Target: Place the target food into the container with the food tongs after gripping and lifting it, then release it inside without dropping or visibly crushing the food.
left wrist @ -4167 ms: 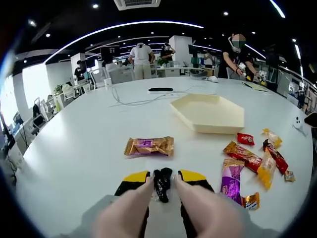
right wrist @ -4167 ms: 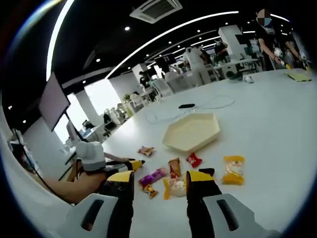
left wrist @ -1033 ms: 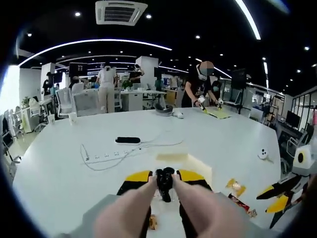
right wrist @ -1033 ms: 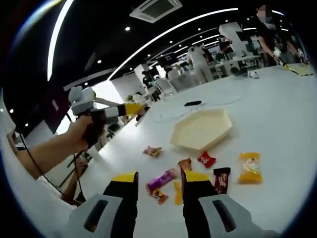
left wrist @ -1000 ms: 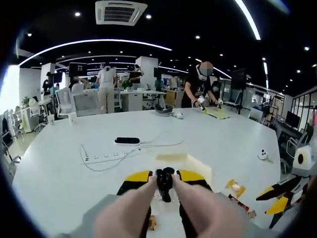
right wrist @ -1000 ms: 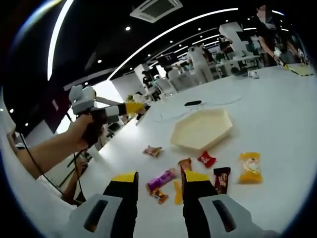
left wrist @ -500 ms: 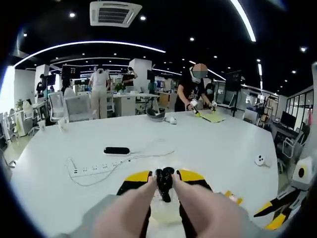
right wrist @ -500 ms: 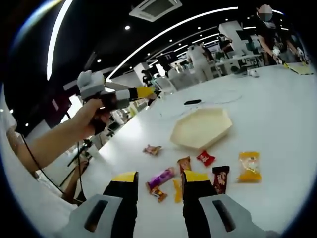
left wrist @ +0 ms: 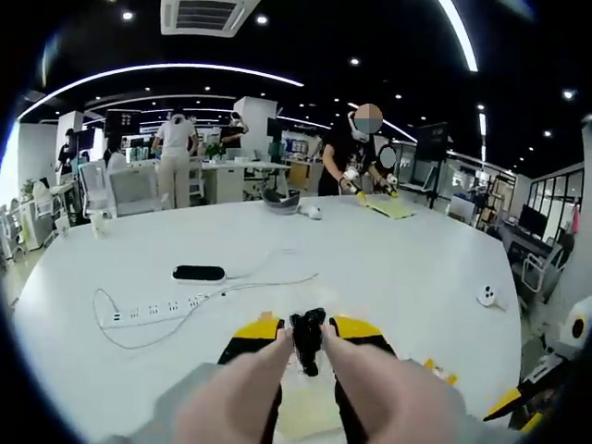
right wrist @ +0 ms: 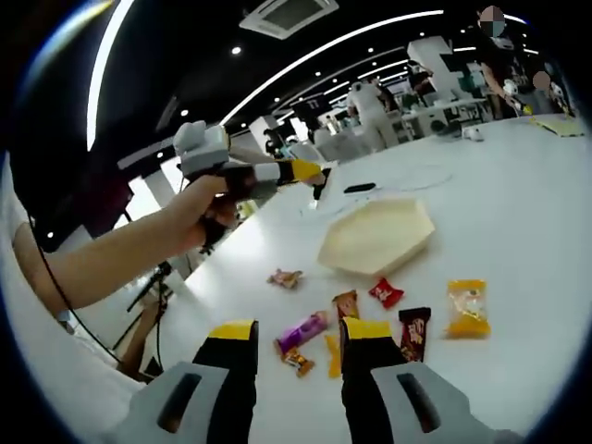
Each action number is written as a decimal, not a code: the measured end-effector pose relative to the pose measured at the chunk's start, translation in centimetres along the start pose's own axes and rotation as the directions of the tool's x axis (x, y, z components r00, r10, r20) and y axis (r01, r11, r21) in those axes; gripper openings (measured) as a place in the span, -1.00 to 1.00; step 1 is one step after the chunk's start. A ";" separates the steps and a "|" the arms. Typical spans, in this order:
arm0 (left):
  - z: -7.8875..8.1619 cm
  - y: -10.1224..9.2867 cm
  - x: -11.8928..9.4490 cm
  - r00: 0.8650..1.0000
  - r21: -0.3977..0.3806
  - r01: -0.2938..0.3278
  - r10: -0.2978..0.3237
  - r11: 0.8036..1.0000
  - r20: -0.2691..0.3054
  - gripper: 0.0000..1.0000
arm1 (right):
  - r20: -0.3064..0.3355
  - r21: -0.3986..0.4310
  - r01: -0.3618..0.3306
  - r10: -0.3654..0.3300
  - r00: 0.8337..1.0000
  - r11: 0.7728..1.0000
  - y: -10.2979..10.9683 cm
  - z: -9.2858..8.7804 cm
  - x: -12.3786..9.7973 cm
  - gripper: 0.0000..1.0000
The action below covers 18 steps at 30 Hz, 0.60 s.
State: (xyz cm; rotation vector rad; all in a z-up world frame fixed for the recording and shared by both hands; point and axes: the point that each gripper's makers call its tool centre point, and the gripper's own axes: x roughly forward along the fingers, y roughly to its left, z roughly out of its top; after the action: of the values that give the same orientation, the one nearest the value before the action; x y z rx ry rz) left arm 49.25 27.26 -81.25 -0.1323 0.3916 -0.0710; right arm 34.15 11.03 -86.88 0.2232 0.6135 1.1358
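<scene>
Dark wrapped candy point(left wrist: 307, 329) pinched between left gripper point(left wrist: 306, 326) fingertips – right gripper point(right wrist: 289, 329) jaws apart, empty

A white table point(right wrist: 518, 231) is carrying a cream hexagonal tray point(right wrist: 377, 236), scattered wrapped snacks point(right wrist: 347, 319), a power strip point(left wrist: 153, 309) and a black device point(left wrist: 198, 273).

black-wrapped candy point(left wrist: 306, 331): pinched in my left tongs, lower centre | cream hexagonal tray point(right wrist: 377, 237): flat on table, centre-right
</scene>
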 end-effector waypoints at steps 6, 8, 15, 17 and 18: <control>0.3 0.4 0.9 1.000 0.006 -0.010 0.010 1.000 -0.004 -0.65 | 0.016 0.009 0.002 -0.003 1.000 1.000 -0.3 0.5 0.0 -0.30; 0.2 0.6 1.1 1.000 0.011 -0.016 0.016 1.000 -0.008 -0.65 | 0.019 0.015 0.003 -0.004 1.000 1.000 -0.3 0.6 -0.2 -0.30; 0.6 1.4 1.8 0.999 0.011 -0.033 0.033 0.999 -0.016 -0.65 | 0.016 0.019 0.009 -0.009 1.000 1.000 -0.5 0.4 -0.5 -0.30; 0.9 1.6 1.8 0.999 0.006 -0.034 0.034 0.999 -0.017 -0.65 | 0.019 0.021 0.011 -0.011 1.000 1.000 -0.5 0.5 -0.6 -0.30; 1.0 1.6 1.9 0.999 0.006 -0.036 0.036 0.999 -0.017 -0.65 | 0.023 0.020 0.012 -0.012 1.000 1.000 -0.6 0.5 -0.6 -0.30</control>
State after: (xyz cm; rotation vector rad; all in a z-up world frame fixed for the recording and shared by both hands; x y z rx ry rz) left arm 51.44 28.82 -81.24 -0.1190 0.4102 -0.0378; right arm 34.72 10.32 -86.48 0.2492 0.6058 1.1144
